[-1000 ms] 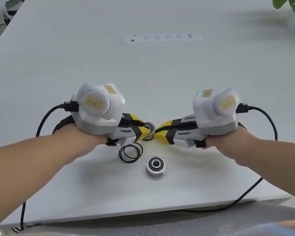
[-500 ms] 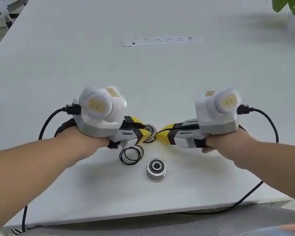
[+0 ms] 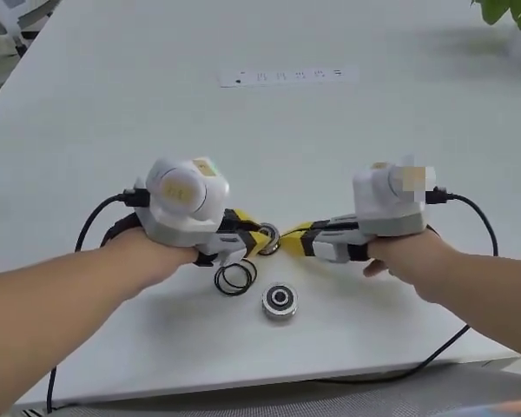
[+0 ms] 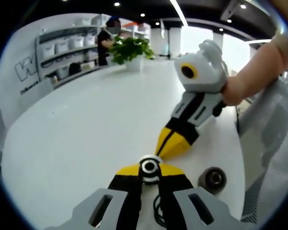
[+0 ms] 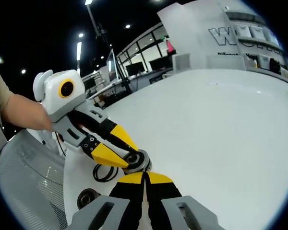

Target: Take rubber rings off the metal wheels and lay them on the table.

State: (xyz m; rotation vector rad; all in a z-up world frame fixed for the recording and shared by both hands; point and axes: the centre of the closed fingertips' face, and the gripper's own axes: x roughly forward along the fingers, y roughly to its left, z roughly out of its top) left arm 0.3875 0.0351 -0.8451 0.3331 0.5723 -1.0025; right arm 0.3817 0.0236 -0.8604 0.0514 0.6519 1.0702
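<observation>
My left gripper (image 4: 149, 173) is shut on a small metal wheel (image 4: 149, 166), held just above the white table. The wheel (image 3: 267, 239) sits between both grippers in the head view. My right gripper (image 5: 145, 176) has its jaws shut, tips right at the rim of that wheel (image 5: 137, 162); whether it pinches a rubber ring I cannot tell. The left gripper (image 3: 255, 241) and the right gripper (image 3: 289, 234) meet tip to tip. Two black rubber rings (image 3: 234, 278) lie overlapping on the table below the left gripper. A second metal wheel (image 3: 280, 301) lies flat beside them.
A white power strip (image 3: 288, 76) lies far back on the table (image 3: 373, 139). Black cables trail from both grippers toward the near table edge (image 3: 269, 375). A green plant (image 4: 129, 48) stands at the far end, with shelves behind it.
The head camera has shifted a little. Both grippers stay together at the held wheel; the rings and the second wheel have not moved.
</observation>
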